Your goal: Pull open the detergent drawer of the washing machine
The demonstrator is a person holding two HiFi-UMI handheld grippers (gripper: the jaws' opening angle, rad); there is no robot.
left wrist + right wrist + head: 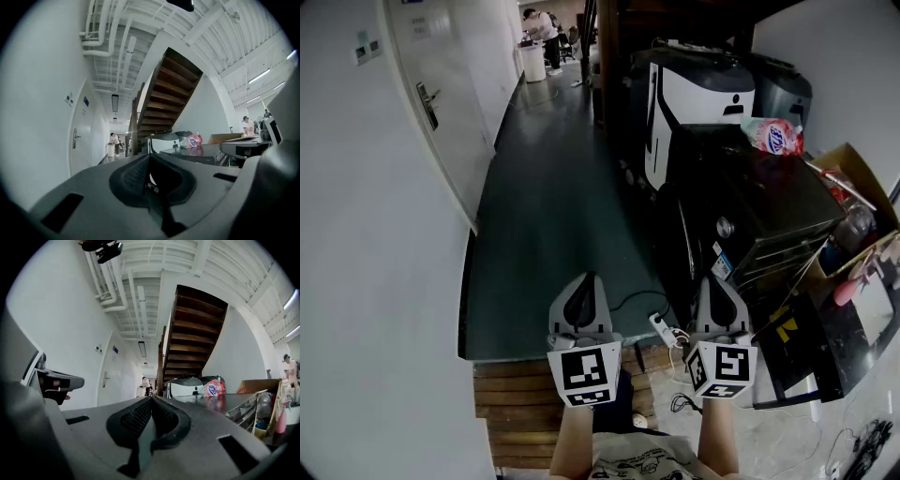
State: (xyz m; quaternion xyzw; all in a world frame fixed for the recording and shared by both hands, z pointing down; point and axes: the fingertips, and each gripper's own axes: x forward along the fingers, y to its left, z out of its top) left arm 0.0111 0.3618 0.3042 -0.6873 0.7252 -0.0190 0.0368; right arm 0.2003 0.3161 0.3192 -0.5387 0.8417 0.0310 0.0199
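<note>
Meeting tip-to-tip, ribbed left tongs [149,157], right tongs [151,399]

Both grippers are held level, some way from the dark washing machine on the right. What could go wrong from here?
1. The left gripper and the right gripper are both shut and empty. Unless they open first, they may only bump the washing machine instead of catching its drawer.
2. A power strip lies on the floor near the machine, so a step closer could snag it.
3. The pink bag on top might slide off under a hard pull.
</note>
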